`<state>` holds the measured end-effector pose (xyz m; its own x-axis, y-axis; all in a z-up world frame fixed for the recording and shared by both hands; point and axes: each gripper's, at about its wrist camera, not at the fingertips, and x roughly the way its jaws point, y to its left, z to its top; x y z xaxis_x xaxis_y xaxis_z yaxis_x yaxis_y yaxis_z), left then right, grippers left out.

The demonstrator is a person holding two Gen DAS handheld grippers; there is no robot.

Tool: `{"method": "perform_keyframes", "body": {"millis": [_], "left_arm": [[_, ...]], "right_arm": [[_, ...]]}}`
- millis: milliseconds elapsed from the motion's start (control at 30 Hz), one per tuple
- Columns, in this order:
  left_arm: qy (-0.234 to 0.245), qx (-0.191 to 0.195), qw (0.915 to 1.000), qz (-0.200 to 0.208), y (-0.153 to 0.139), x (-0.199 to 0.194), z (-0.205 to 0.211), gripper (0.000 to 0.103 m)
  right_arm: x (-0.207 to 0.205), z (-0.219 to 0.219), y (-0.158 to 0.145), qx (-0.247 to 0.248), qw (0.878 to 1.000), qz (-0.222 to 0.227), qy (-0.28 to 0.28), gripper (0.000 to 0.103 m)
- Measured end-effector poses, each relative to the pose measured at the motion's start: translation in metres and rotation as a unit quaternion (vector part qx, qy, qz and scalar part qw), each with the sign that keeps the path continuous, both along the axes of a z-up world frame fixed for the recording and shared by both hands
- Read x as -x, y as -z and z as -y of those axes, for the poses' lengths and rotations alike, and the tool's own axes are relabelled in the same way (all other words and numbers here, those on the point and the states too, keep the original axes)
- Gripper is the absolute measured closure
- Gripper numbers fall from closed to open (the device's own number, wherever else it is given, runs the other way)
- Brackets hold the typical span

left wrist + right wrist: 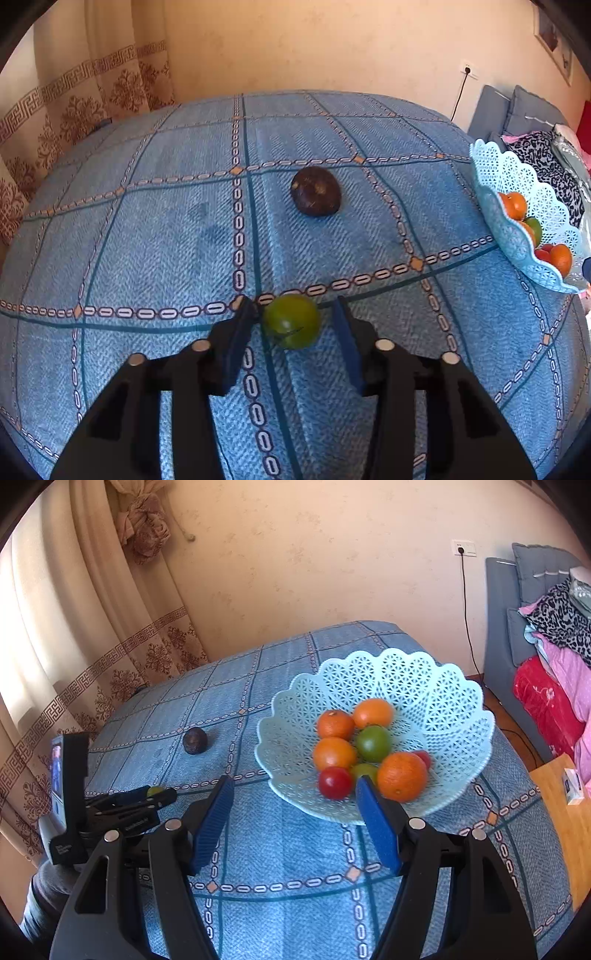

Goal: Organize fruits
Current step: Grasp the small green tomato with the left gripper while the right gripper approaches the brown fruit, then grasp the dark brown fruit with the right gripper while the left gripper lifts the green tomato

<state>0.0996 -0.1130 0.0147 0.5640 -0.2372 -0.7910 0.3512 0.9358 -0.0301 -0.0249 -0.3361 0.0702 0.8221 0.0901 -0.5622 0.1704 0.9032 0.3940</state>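
The green fruit (291,321) sits on the blue checked cloth of the table (147,240), right between the fingers of the left tool (293,317). It looks small, round, smooth-skinned and firm, so I'd guess it is light but inclined to roll or squirt out; the widest part, across its middle, seems the place to pinch it. The left tool is spread wider than the fruit, one pad close against its near side, the other pad apart, so nothing is gripped yet. Beyond its tips lies a dark brown fruit (316,191). The right tool (293,801) hangs released and empty, just short of the lacy basket (443,701) holding oranges (402,776) and other fruit.
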Motion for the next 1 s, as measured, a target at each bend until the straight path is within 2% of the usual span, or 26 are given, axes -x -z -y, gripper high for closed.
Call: {"method": "perform_keyframes", "body": {"millis": [100, 267, 633, 867, 1000], "left_arm": [[0.004, 0.009, 0.9999, 0.002, -0.001, 0.001, -0.005, 0.074], [0.001, 0.02, 0.9998, 0.008, -0.004, 0.006, -0.009, 0.074], [-0.069, 0.014, 0.995, 0.071, -0.024, 0.005, -0.042, 0.074], [-0.096, 0.01, 0.9927, 0.072, -0.024, -0.001, -0.05, 0.074], [-0.113, 0.006, 0.9911, 0.071, -0.022, -0.004, -0.057, 0.074]], "right_arm": [[-0.006, -0.007, -0.002, 0.007, 1.0, -0.004, -0.008, 0.033], [-0.023, -0.024, -0.006, 0.025, 0.999, -0.008, -0.029, 0.033], [-0.088, -0.076, -0.015, 0.061, 0.992, -0.024, -0.109, 0.033], [-0.147, -0.109, 0.0, 0.072, 0.984, -0.051, -0.157, 0.033], [-0.178, -0.117, 0.012, 0.06, 0.981, -0.073, -0.169, 0.033]]}}
